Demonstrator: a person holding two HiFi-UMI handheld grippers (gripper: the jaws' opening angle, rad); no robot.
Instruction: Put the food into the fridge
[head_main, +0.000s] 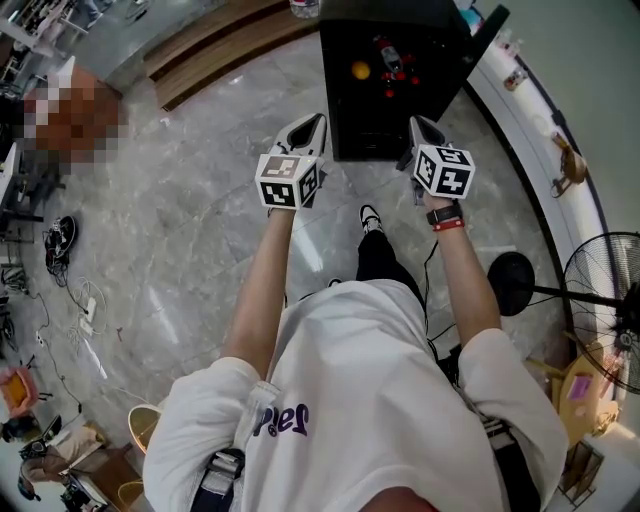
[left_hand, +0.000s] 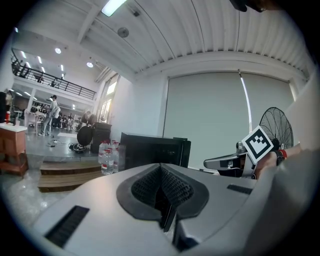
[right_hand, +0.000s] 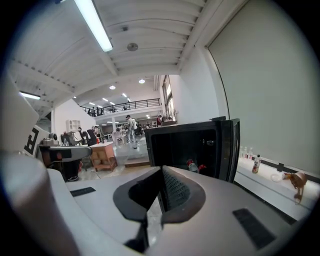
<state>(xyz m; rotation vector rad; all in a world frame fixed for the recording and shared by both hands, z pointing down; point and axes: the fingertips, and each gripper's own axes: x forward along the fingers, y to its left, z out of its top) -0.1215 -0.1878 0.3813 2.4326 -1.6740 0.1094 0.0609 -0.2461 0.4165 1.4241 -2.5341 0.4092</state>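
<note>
Standing in front of the small black fridge (head_main: 343, 115), far side of me, with its door (head_main: 487, 35) swung open to the right. Inside I see a round orange item (head_main: 361, 70) and some red items (head_main: 392, 62) just right of it. What the red pieces are I can't tell. Left tool (head_main: 310, 125) is held up near the fridge's left front corner, jaws together, nothing between them. Right tool (head_main: 424, 130) is near the right front edge, jaws likewise closed and empty. No food on the floor (head_main: 200, 230) that I can make out. My read: the loading looks done, and only closing the door is left.
</note>
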